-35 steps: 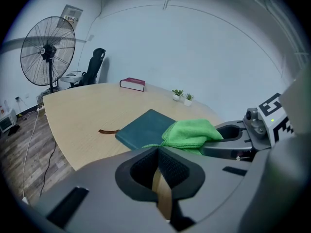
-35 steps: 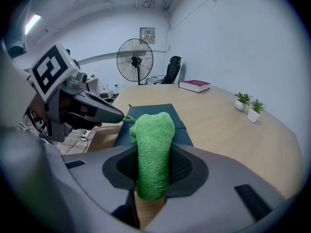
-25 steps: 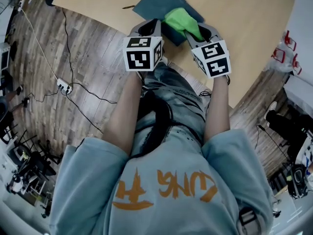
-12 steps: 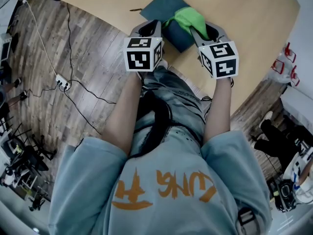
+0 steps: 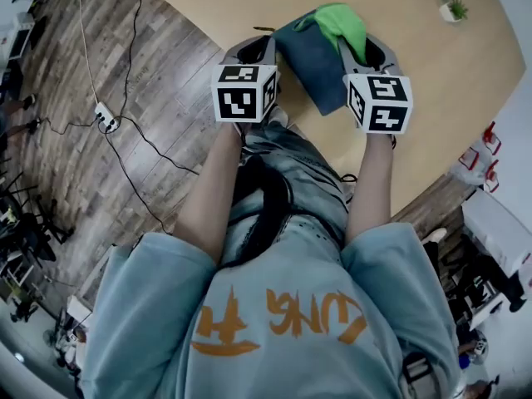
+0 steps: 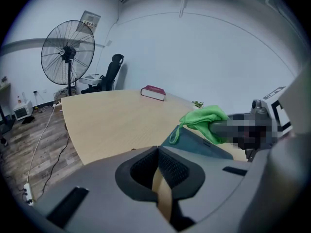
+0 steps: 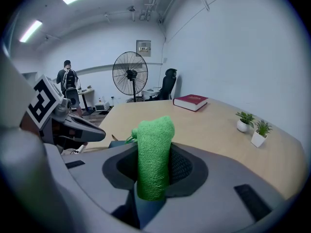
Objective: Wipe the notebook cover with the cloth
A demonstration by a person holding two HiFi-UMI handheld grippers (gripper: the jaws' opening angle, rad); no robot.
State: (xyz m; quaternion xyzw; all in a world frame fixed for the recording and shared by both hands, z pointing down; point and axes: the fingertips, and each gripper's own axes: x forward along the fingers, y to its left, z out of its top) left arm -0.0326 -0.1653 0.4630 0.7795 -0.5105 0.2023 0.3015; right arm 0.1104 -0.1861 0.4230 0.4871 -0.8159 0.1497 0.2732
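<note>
Head view showed the notebook on the table at upper centre, between both grippers, with the green cloth over its far end. Only the right gripper view showed the right gripper pinching that cloth, and a person standing at upper left. Left gripper view showed the left gripper pressed nearly together, with nothing between its jaws.

The cloth is bright green, the notebook dark teal. The tabletop is pale tan wood; the floor is brown planks. The left tool and right tool are grey, their cubes patterned in black-and-white squares. The book is dark red.
</note>
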